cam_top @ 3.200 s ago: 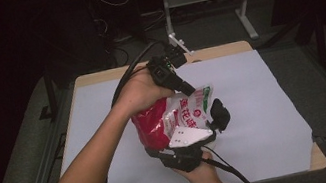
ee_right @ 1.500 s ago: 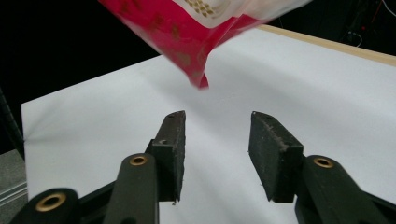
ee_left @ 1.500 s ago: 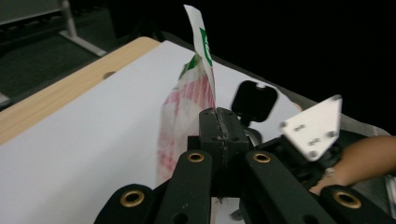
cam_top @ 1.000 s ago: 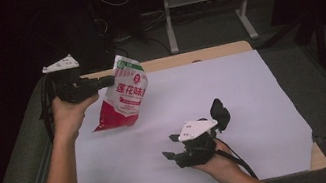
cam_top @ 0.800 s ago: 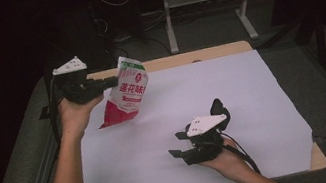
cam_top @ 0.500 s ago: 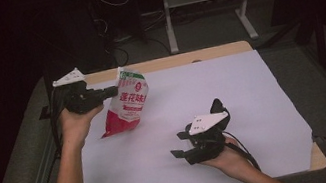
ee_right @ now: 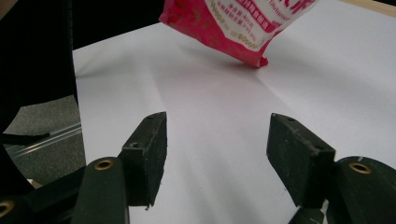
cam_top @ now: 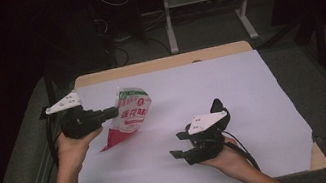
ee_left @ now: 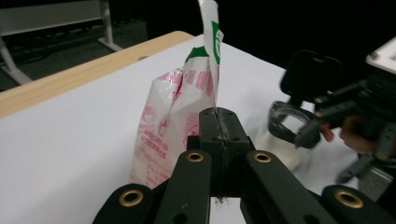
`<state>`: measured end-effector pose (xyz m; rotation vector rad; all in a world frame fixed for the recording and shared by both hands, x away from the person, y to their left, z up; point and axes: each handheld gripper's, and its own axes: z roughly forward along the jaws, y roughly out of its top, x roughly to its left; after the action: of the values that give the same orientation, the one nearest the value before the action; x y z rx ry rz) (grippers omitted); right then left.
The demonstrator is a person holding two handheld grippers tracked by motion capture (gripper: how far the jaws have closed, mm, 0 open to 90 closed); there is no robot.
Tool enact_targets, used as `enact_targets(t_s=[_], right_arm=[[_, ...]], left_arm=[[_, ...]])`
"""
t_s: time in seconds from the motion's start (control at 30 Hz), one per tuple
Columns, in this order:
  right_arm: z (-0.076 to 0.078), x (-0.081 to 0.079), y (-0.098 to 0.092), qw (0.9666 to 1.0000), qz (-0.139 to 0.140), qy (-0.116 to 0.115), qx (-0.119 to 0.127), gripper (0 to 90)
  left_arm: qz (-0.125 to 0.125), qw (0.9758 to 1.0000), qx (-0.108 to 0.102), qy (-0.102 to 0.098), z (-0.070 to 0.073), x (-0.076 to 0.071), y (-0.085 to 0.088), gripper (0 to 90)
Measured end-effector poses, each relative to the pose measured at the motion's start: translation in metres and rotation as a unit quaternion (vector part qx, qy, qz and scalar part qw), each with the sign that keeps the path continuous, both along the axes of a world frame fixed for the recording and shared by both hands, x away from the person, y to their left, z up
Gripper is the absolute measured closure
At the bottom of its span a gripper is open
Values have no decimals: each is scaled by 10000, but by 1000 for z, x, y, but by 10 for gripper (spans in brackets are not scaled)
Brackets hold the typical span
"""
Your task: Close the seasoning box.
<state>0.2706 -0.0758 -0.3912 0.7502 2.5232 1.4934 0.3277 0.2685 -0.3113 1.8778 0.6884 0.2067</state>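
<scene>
Your left gripper (cam_top: 113, 112) clamped the red-and-white printed plastic pouch (cam_top: 127, 117) by its edge, probably to set it down. Your right gripper (ee_right: 217, 156) rested open, empty, over the white paper sheet (cam_top: 231, 84).

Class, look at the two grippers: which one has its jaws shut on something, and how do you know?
The left gripper: its jaws are clamped on the edge of the red and white pouch. The right gripper has its jaws spread apart over the white sheet, holding nothing.

The white sheet (cam_top: 251, 86) lay bare right of the pouch (cam_top: 128, 115) (held at its left edge); the right gripper (cam_top: 181, 150) stood near it, towards the person.
</scene>
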Motion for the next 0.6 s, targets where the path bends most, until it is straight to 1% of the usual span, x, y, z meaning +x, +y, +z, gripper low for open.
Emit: enact_targets(t_s=[0.03,0.13,0.17,0.2,0.3,0.4,0.53,0.6], right_arm=[[0,0,0,10000,10,0,-9,377],[1,-1,-1,10000,-3,9,-2,377],[1,0,-2,10000,15,-19,-24,377],[1,-1,-2,10000,3,21,7,377],[1,-3,-3,10000,34,18,8,377],[-1,-5,-5,10000,48,67,1,374],[-2,-7,-8,9999,66,88,-3,367],[-1,-8,-9,9999,67,83,15,366]], left_arm=[[-57,10000,-36,15,-3,-3,-1,899],[-143,9999,-47,1,-11,-16,-2,899],[-156,9999,-41,-1,-14,-20,-2,899],[-167,9998,-66,10,-17,-25,-1,899],[-218,9997,-110,83,-28,-37,0,897],[-316,9994,-64,146,-40,-48,2,896],[-371,9992,-83,123,-52,-59,3,896],[-404,9990,-148,149,-57,-64,4,889]])
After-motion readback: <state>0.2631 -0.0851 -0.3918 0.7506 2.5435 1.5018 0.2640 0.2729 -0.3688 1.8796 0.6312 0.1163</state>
